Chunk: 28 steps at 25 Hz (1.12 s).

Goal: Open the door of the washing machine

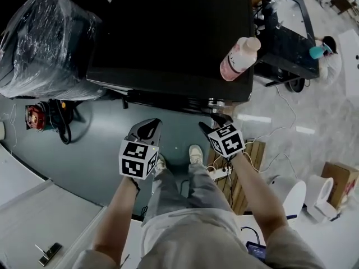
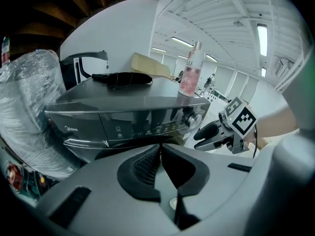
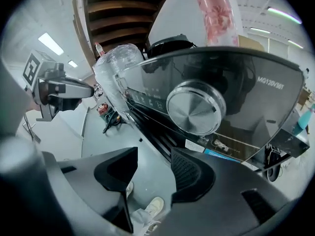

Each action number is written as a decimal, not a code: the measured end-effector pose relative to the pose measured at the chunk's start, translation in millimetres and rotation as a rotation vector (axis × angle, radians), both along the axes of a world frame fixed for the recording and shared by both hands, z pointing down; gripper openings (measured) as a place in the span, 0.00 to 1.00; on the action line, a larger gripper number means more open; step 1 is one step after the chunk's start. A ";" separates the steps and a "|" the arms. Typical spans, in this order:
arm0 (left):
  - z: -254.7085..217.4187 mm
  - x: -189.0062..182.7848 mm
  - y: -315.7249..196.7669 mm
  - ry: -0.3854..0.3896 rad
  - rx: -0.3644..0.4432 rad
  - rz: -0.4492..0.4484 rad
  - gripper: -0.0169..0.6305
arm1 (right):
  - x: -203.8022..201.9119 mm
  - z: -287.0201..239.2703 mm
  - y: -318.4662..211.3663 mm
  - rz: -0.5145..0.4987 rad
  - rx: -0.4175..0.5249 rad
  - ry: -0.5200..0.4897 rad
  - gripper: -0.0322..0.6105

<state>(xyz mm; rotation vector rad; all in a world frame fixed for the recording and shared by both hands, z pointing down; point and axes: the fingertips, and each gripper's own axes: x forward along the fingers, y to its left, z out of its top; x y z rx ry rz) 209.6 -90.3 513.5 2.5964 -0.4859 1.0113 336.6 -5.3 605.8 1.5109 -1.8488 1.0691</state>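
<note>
washing machine (image 1: 168, 38) stands straight ahead of the person, front face turned toward both grippers. the right gripper (image 1: 219, 121), jaws apart and empty, is the nearer one, just off the silver dial (image 3: 196, 107) at the panel's right end. the left gripper (image 1: 147, 126), jaws pressed together on nothing, hangs farther back. the door, barely in view, should lie below that panel, so the reach likely goes down and in.
</note>
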 end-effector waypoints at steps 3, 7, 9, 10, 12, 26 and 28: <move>22.2 -5.0 -3.0 -0.019 -0.037 0.003 0.07 | -1.8 21.0 -2.1 -0.002 -0.031 0.011 0.42; 47.0 -13.8 -2.5 -0.035 -0.089 0.002 0.07 | -1.7 44.0 -5.5 0.026 -0.056 0.007 0.41; 58.1 -16.5 -3.8 -0.039 -0.109 0.000 0.07 | -0.6 53.2 -8.8 0.030 -0.069 0.016 0.41; 63.7 -17.6 -4.5 -0.042 -0.118 -0.001 0.07 | 0.1 57.7 -10.3 0.028 -0.076 0.024 0.41; 75.2 -20.2 -5.3 -0.051 -0.132 -0.003 0.07 | 1.2 67.0 -13.0 0.019 -0.088 0.038 0.41; 124.7 -22.9 0.9 -0.055 -0.217 -0.009 0.07 | 5.4 105.6 -20.1 0.026 -0.094 0.056 0.41; 128.4 -23.3 1.4 -0.053 -0.222 -0.013 0.07 | 4.0 106.4 -23.6 0.019 -0.092 0.061 0.40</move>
